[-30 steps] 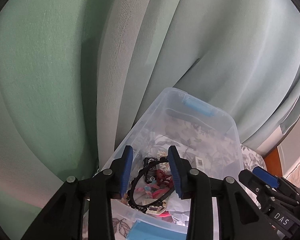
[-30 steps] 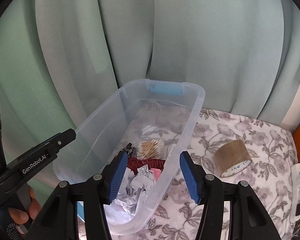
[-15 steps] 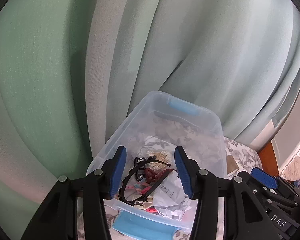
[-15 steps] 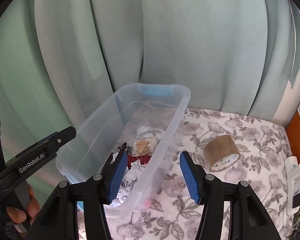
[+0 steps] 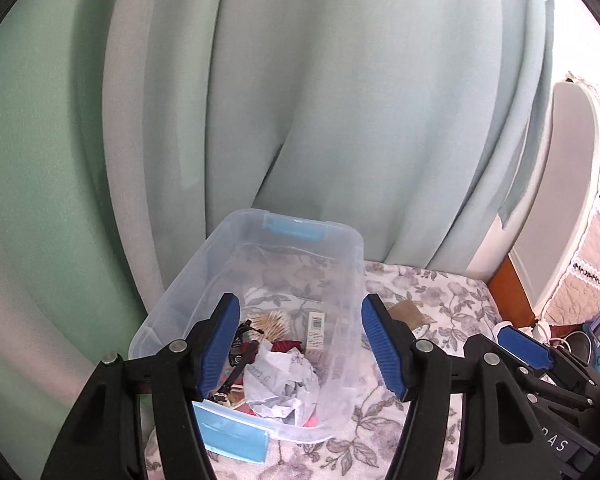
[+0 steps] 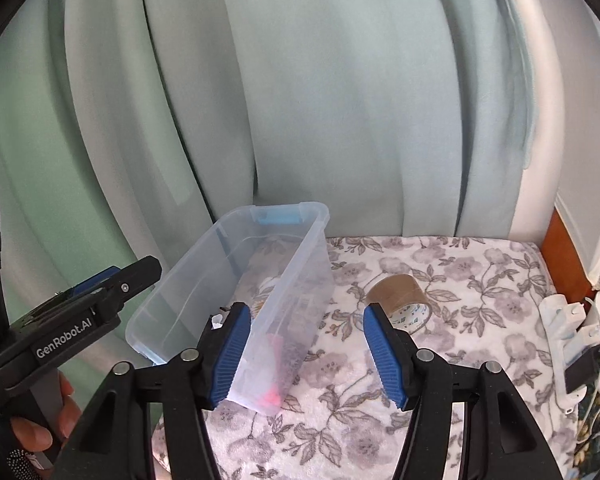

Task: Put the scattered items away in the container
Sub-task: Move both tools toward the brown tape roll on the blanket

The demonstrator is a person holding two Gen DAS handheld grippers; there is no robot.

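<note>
A clear plastic bin (image 5: 342, 264) with blue latches stands on the floral blanket against the curtain. In it lie crumpled paper (image 5: 278, 372), a bundle of thin sticks (image 5: 274, 320), a small box (image 5: 316, 330) and a black hairband (image 5: 240, 354). My left gripper (image 5: 300, 308) hovers above the bin's near end, jaws opening, nothing between the pads. My right gripper (image 6: 306, 314) hangs over the bin's right wall (image 6: 300, 280), jaws opening, holding nothing. A brown tape roll (image 6: 400, 298) lies on the blanket to the right of the bin.
A green curtain (image 6: 340, 100) hangs close behind the bin. A white power strip (image 6: 560, 312) with cables lies at the right edge, beside a wooden rail (image 6: 556, 248). A hand (image 6: 40, 432) holds the left gripper's handle at lower left.
Both grippers have drawn back and risen from the bin, so it looks smaller and farther. The left jaws have widened clearly, the right ones slightly. The hairband stays in the bin.
</note>
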